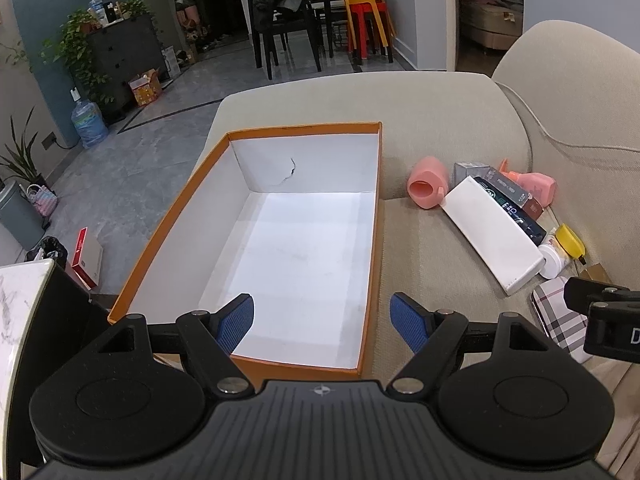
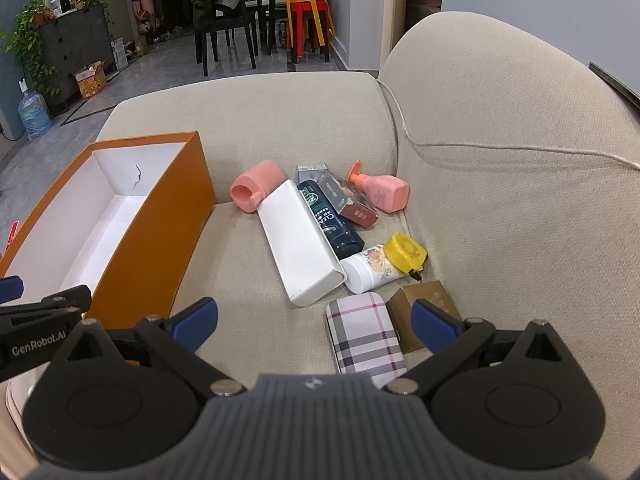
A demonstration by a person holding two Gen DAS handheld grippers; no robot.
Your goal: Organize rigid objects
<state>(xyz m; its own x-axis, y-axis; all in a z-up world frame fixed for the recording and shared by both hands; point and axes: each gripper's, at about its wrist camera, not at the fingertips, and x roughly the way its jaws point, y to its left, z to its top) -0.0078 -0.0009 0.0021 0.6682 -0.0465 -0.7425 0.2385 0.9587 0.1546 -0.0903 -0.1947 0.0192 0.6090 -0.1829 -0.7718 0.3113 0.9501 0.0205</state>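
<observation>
My left gripper [image 1: 322, 322] hangs released above the empty orange box [image 1: 176, 216], my right gripper [image 2: 314, 326] released over the plaid case [image 2: 366, 334] beside that box.

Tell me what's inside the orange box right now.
Nothing visible: the orange box shows only its bare white floor and a crack in the far wall. The left claw, open, covers a strip near the front edge, so that strip can't be checked.
</observation>
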